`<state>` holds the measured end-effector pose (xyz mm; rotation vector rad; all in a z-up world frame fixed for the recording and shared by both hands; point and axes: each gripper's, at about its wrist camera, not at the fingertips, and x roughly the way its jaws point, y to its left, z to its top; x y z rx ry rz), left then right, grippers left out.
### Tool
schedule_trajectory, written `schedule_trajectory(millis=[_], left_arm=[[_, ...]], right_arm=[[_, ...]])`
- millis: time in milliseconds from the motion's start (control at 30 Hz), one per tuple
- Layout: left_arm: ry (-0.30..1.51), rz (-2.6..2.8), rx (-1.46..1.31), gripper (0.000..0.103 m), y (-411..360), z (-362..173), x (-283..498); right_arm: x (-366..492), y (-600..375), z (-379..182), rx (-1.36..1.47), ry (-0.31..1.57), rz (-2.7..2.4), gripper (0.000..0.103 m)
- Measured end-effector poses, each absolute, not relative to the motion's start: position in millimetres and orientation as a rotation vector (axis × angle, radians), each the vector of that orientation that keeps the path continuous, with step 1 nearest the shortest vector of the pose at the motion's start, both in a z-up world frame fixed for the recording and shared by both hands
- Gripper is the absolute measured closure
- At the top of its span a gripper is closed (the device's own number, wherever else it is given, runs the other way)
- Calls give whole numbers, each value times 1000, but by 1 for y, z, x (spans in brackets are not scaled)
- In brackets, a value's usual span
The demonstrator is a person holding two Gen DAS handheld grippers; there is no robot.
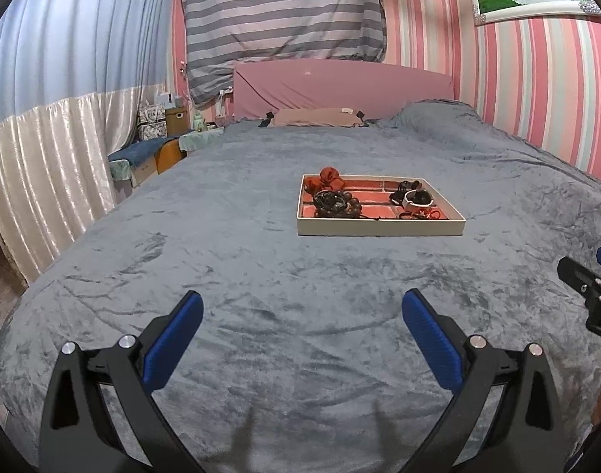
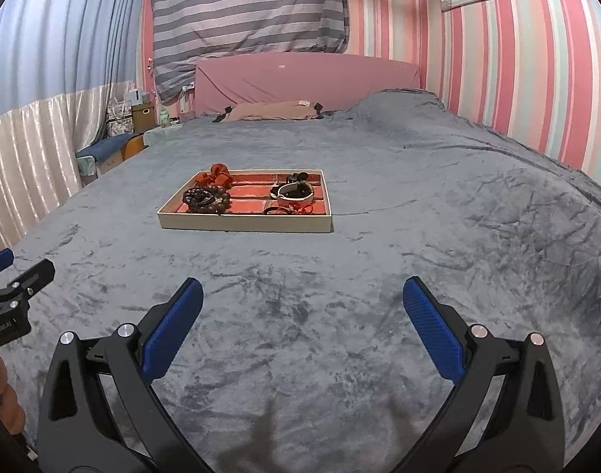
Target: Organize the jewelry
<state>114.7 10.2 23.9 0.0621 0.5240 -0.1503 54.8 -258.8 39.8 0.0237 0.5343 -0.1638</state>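
A cream jewelry tray (image 1: pixel 379 228) with a red divided lining lies on the grey bed cover; it also shows in the right wrist view (image 2: pixel 245 224). In it are a red scrunchie (image 1: pixel 327 179), dark bead bracelets (image 1: pixel 336 204), a white bangle (image 1: pixel 418 199), black pieces (image 1: pixel 405 188) and thin red and black bands (image 1: pixel 420 216). My left gripper (image 1: pixel 302 307) is open and empty, well short of the tray. My right gripper (image 2: pixel 302 295) is open and empty, also short of the tray, which lies ahead and to its left.
The grey bed cover (image 1: pixel 261 295) fills the foreground. A pink headboard (image 1: pixel 340 86) and a pillow (image 1: pixel 316 117) are at the far end. Curtains (image 1: pixel 44 138) and bedside boxes (image 1: pixel 158 126) stand at the left. The striped wall (image 1: pixel 537 79) runs along the right.
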Motion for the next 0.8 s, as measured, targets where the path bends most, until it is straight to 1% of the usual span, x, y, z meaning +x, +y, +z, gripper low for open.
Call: schedule_trajectory(millis=[800], left_arm=[[454,-147,57,4,13,43,98]], right_arm=[[48,-250,51,-13,501,-165,4]])
